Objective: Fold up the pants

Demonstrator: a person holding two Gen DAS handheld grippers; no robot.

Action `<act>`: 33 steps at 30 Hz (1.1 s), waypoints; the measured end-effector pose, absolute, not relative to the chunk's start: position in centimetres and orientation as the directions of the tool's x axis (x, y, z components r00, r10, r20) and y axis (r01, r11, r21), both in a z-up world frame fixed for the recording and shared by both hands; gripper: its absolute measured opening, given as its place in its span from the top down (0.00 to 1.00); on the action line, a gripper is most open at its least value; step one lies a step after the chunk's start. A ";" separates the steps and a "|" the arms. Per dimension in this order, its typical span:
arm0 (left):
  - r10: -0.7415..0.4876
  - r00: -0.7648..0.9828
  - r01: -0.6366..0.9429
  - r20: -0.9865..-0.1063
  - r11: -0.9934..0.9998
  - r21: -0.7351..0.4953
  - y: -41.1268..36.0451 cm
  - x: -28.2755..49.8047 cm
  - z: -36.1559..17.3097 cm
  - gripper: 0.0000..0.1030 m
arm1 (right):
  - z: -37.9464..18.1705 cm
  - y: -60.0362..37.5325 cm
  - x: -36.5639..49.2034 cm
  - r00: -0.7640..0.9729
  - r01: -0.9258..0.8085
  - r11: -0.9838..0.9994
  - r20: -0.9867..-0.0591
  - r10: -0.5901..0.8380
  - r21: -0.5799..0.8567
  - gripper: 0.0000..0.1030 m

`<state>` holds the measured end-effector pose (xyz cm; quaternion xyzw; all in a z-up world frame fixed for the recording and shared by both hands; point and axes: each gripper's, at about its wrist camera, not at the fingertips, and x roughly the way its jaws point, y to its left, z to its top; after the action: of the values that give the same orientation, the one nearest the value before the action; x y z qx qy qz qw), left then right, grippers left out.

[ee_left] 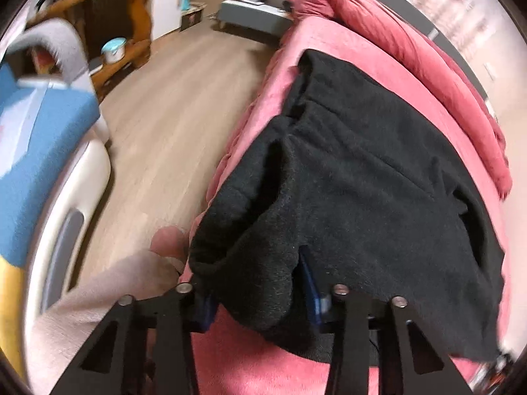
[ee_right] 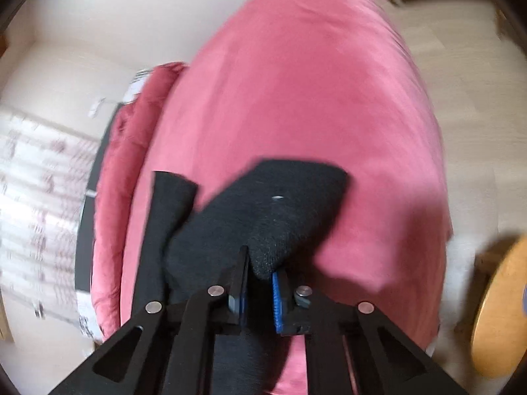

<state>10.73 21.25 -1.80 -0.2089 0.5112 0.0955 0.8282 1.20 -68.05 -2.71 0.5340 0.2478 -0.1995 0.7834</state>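
Black fleece pants (ee_left: 362, 164) lie spread on a pink bed cover (ee_left: 290, 75), reaching to the bed's near edge. My left gripper (ee_left: 260, 299) is at their near end. A thick bunched fold of the black cloth fills the gap between its blue pads (ee_left: 313, 296), and they press on it. In the right wrist view, the pants' narrow end (ee_right: 280, 204) lies on the pink cover (ee_right: 296, 82). There my right gripper (ee_right: 260, 293) is shut, with a fold of the cloth pinched between its blue pads (ee_right: 278, 299).
A rolled pink duvet (ee_left: 411, 42) runs along the bed's far side by the wall. Wooden floor (ee_left: 171, 115) lies left of the bed, with a blue and white piece of furniture (ee_left: 42, 131) and a wooden shelf (ee_left: 108, 16). A round wooden stool (ee_right: 500, 306) stands beside the bed.
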 end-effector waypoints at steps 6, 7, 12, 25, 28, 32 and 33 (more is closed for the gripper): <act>-0.033 0.472 -0.307 -0.881 0.931 -0.199 19.8 9.9 -2.1 0.38 | 0.0 -67.4 1.3 0.797 0.551 0.437 -0.603 -0.024 0.711 0.87; -0.033 0.467 -0.311 -0.884 0.929 -0.199 19.9 9.8 -2.5 0.37 | -0.9 -67.5 1.3 0.776 0.572 0.432 -0.631 -0.009 0.697 0.86; -0.024 0.493 -0.332 -0.870 0.919 -0.214 20.2 9.5 -3.1 0.24 | -5.1 -67.9 -1.6 0.731 0.633 0.354 -0.682 0.017 0.688 0.60; -0.050 0.455 -0.387 -0.889 0.888 -0.248 20.6 11.0 -3.2 0.55 | -5.1 -70.1 3.4 0.724 0.658 0.301 -0.690 0.002 0.690 0.93; -0.143 0.479 -0.456 -0.866 0.802 -0.385 23.0 10.6 -2.0 0.76 | 0.4 -70.4 6.1 0.757 0.612 0.347 -0.653 0.002 0.711 0.95; -0.169 0.533 -0.377 -0.829 0.830 -0.411 22.9 10.1 1.6 0.78 | 12.0 -68.8 9.1 0.840 0.469 0.526 -0.542 -0.019 0.709 0.96; -0.161 0.544 -0.340 -0.823 0.855 -0.392 22.4 9.8 2.7 0.79 | 14.4 -68.2 8.6 0.861 0.434 0.567 -0.508 -0.031 0.700 0.96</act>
<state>9.79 22.42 2.67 -0.2638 0.4742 0.0535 0.8382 8.64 -68.24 14.42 0.4450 0.2262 -0.1357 0.8558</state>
